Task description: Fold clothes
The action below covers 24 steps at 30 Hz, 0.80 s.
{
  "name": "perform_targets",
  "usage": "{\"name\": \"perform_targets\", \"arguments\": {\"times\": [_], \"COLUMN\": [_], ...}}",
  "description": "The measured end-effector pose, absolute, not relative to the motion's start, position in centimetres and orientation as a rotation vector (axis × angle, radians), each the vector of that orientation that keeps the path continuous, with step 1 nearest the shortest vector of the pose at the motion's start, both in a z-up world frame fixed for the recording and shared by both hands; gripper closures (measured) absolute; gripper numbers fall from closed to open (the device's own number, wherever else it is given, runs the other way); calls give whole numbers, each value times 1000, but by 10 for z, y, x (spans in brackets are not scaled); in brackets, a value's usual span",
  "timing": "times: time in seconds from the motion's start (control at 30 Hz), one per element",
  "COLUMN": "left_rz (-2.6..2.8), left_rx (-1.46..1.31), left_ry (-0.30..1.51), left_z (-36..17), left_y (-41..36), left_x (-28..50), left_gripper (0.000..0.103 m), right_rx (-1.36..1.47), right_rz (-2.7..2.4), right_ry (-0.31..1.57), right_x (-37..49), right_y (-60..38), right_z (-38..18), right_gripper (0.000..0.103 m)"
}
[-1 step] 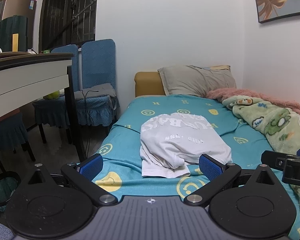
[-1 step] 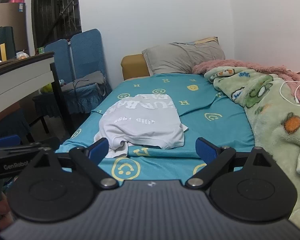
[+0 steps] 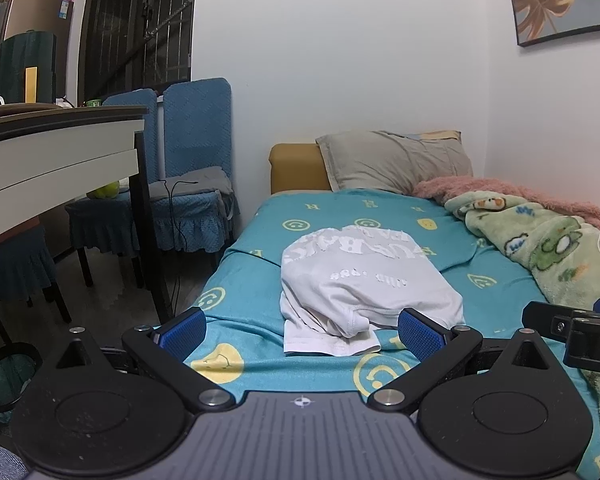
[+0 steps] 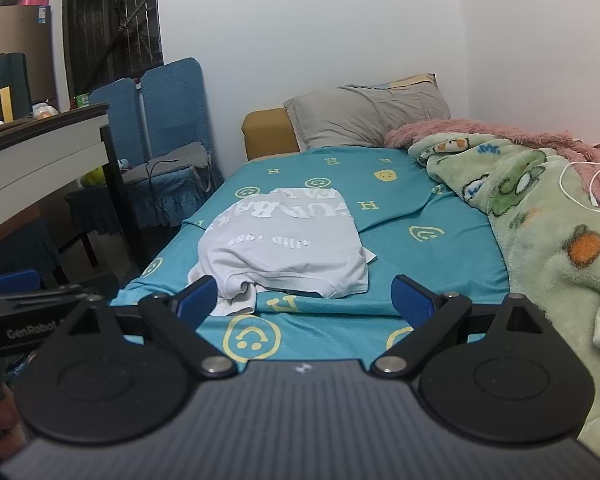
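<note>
A white T-shirt (image 3: pixel 364 276) lies roughly folded on the bed (image 3: pixel 496 292), near the middle of the teal sheet printed with yellow smiley faces. Its pale lettering faces up and reads upside down from both wrist views. The near edge is bunched, and a lower layer of white cloth sticks out from under the top fold toward the foot of the bed.

The left gripper (image 3: pixel 302 330) hovers low over the foot of the bed, its blue-padded fingers (image 3: pixel 182 330) spread wide apart and holding nothing. The shirt's near edge shows between them in the left wrist view; whether either pad touches the cloth cannot be told. The right gripper (image 4: pixel 306 300) is likewise spread wide and empty, its left pad in front of the shirt's bunched corner in the right wrist view. The two grippers sit side by side: part of the right one shows at the right edge of the left view, and part of the left one at the left edge of the right view.

A grey pillow (image 3: pixel 396 164) leans at the head of the bed against a mustard headboard (image 3: pixel 296 168). A green cartoon-print blanket (image 4: pixel 540 216) is heaped along the wall side, with a pink fuzzy blanket (image 4: pixel 480 132) behind it and a white cable (image 4: pixel 580 188) lying across them. Beside the bed stand blue-covered chairs (image 3: pixel 188 152) and a white worktop (image 3: pixel 52 152).
</note>
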<state>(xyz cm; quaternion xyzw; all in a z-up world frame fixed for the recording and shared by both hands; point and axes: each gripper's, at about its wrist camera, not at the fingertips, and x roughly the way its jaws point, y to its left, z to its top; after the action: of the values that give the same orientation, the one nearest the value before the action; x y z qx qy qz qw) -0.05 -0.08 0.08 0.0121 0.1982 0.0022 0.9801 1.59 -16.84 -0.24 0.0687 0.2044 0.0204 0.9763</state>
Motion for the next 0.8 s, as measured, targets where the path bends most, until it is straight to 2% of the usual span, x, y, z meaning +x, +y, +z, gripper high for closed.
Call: {"name": "perform_targets", "arguments": {"times": [0.8], "left_rz": [10], "left_rx": [37], "left_ry": [412], "left_z": [6], "left_y": [-3], "left_x": [-2], "left_gripper": [0], "right_rx": [118], "right_rz": [38], "right_ry": [427], "right_x": [18], "right_y": [-166], "right_z": [-3], "right_gripper": [8]}}
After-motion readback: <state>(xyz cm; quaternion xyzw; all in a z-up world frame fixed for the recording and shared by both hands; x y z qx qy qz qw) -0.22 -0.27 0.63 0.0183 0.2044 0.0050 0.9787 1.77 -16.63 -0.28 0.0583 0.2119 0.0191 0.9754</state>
